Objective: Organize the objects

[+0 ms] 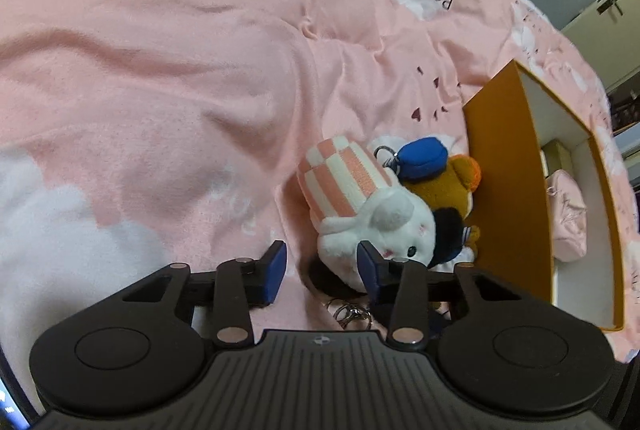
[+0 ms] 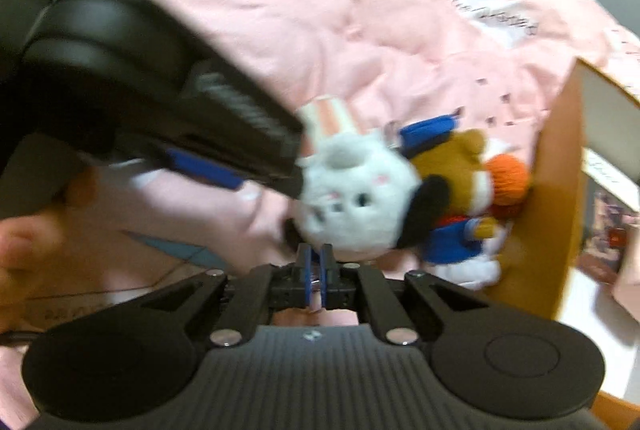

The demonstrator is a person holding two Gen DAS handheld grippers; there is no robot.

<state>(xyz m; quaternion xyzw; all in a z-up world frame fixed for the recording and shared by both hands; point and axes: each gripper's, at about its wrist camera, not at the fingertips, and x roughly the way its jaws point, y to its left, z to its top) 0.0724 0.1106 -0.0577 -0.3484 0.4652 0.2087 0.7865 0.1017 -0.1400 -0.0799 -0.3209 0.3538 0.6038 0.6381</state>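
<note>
On pink blanket [image 1: 160, 70], white plush [image 1: 376, 226] w/ striped hat, left claw [image 1: 324, 266] open beside it, right claw [image 2: 316, 266] shut.

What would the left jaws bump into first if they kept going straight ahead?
Probably the white plush dog: its body sits right by the left gripper, against one jaw. Depth is hard to judge; otherwise the pink blanket.

Blanket [image 1: 160, 70] left – open; plushies [image 1: 380, 214] jammed vs box wall [image 1: 508, 190] – blocked right.

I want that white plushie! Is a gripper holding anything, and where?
The right gripper seems to pinch a small metal ring below the white plushie; it's blurry. The left gripper holds nothing.
</note>
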